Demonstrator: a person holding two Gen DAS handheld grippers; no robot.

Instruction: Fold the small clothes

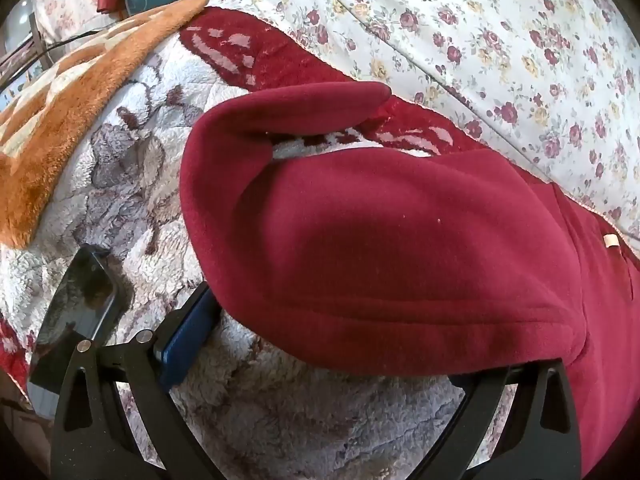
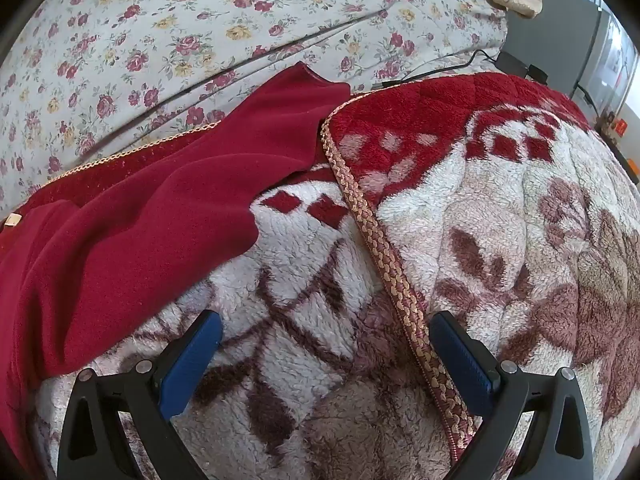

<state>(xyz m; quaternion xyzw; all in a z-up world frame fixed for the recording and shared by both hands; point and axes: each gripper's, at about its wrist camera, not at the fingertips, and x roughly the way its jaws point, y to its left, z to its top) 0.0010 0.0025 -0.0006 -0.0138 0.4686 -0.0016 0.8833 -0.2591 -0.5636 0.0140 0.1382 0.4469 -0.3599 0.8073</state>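
A dark red fleece garment (image 1: 380, 240) lies on a plush white and red blanket (image 1: 132, 184). Its sleeve (image 1: 304, 100) is folded over the body. A small cream tag (image 1: 610, 241) shows at its right. My left gripper (image 1: 332, 344) is open, its right finger hidden under the garment's lower edge and its left fingertip (image 1: 188, 332) beside it. In the right wrist view the garment (image 2: 132, 224) lies at the left with its other sleeve (image 2: 296, 120) stretched out. My right gripper (image 2: 328, 352) is open and empty over the blanket (image 2: 288, 264), right of the garment.
A black phone (image 1: 76, 292) lies on the blanket left of my left gripper. An orange plush blanket (image 1: 68, 100) lies at the far left. A floral sheet (image 2: 192, 40) covers the bed behind. The blanket's braided hem (image 2: 384, 264) runs between my right fingers. Cables (image 2: 480, 58) lie at the back right.
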